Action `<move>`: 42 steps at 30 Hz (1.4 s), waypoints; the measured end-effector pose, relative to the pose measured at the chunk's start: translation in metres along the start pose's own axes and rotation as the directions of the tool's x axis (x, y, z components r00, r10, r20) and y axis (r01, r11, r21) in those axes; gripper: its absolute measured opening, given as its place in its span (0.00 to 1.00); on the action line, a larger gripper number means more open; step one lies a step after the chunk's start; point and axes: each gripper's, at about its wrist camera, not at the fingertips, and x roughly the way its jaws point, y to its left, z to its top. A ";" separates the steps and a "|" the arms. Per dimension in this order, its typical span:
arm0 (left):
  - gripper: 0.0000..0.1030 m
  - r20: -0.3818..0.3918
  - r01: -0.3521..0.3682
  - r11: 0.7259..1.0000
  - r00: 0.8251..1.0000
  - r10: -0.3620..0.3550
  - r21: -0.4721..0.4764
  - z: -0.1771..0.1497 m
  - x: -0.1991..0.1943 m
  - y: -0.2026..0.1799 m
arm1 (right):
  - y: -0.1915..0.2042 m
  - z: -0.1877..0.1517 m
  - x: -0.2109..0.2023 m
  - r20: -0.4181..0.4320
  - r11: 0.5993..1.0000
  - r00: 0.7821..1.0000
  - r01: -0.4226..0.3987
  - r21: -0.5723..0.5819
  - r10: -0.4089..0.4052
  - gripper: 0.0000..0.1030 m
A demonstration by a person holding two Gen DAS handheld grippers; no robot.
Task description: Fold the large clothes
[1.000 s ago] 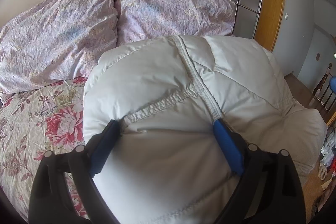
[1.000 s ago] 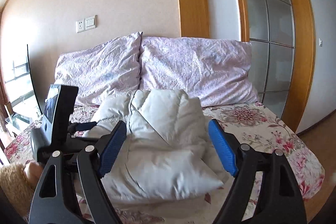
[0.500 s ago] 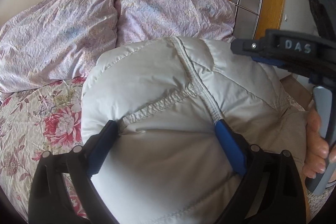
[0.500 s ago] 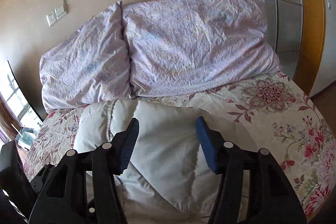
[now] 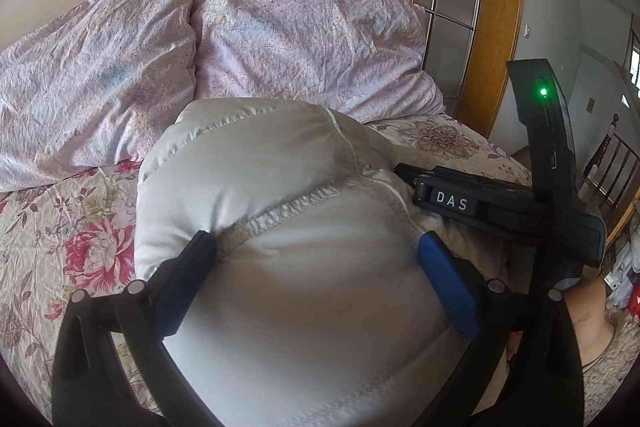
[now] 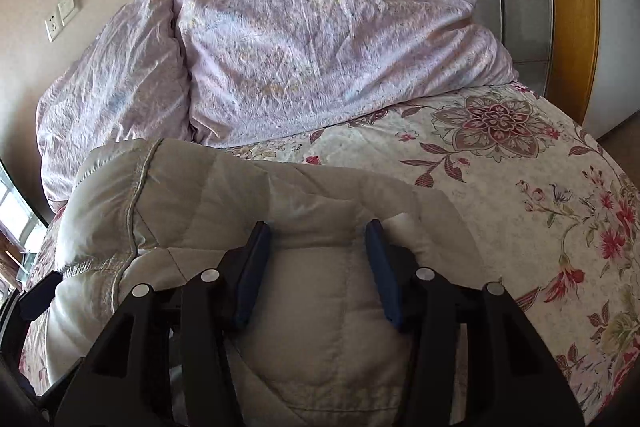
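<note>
Nearest us, our left tongs [image 5: 316, 251] stand as wide as they go around a thick bulge of the jacket [image 5: 280, 227], and they have just been opening. The blue pads [image 5: 448, 287] lie against the padding on either side, but we cannot tell whether they still press or only rest there. Our right tongs [image 6: 316, 251] have just been closing, and they now stand about half apart with a puffy fold of the jacket between them. Their pads dent the fabric, so we judge it clamped.

We read the step as handing the bundle over: the left lets go while the right takes hold at the near edge. The next move likely calls for the right to keep a firm pinch, since down filling springs back and slippery shell fabric can slide out.

The jacket is pale grey-white, quilted, with a raised seam [image 5: 280, 213] across its top. It lies bunched in a rounded heap on the bed [image 6: 520, 195], over the floral sheet. Beyond it two lilac pillows [image 6: 320, 39] lean against the wall.
</note>
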 end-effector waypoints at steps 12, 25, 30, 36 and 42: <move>0.98 0.002 -0.037 0.999 0.999 0.037 0.014 -0.003 0.013 -0.005 | -0.004 -0.002 0.026 -0.080 1.000 0.997 0.007 -0.006 -0.008 0.50; 0.98 0.004 -0.018 0.999 1.000 0.019 -0.043 0.015 -0.021 0.023 | 0.003 0.017 0.029 -0.207 0.997 0.976 0.056 -0.050 -0.065 0.51; 0.98 0.025 -0.056 0.991 0.998 0.060 -0.121 0.042 -0.029 0.068 | 0.004 0.043 -0.006 -0.081 0.999 0.996 0.041 -0.031 -0.043 0.51; 0.98 -0.040 -0.129 0.990 0.991 0.127 -0.062 0.049 0.007 0.066 | 0.013 0.045 -0.003 0.010 0.990 0.995 0.097 -0.106 -0.097 0.51; 0.98 -0.086 -0.141 0.990 0.987 0.139 -0.020 0.035 0.035 0.052 | -0.005 0.027 0.030 -0.075 0.994 0.992 0.099 -0.040 -0.102 0.51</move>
